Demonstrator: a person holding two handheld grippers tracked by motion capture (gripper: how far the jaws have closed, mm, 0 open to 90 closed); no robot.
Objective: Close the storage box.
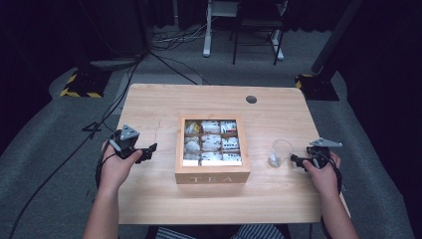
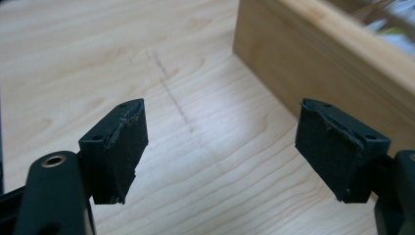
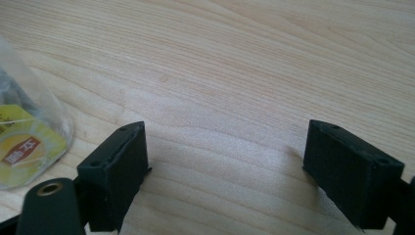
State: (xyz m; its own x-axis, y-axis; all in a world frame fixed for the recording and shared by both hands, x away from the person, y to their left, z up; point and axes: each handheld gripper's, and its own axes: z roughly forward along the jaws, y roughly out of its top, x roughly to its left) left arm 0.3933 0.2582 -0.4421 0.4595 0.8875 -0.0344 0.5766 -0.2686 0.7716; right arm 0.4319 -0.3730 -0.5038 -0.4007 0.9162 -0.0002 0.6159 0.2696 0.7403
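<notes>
A wooden tea box [image 1: 212, 175] marked TEA stands at the table's middle, its compartments holding several tea bags [image 1: 211, 143]. My left gripper [image 1: 148, 151] rests on the table left of the box, open, with bare wood between its jaws; the left gripper view shows the tea box wall [image 2: 313, 58] at upper right. A clear glass cup [image 1: 280, 152] with a tea bag inside stands right of the box. My right gripper [image 1: 295, 160] lies just right of the cup, open and holding nothing. The cup [image 3: 27, 122] shows at the left edge of the right gripper view.
The light wooden table [image 1: 164, 104] has a round cable hole [image 1: 251, 99] near its far edge. Beyond the table are desk legs, floor cables and yellow-black striped stand bases [image 1: 79, 85] on grey carpet.
</notes>
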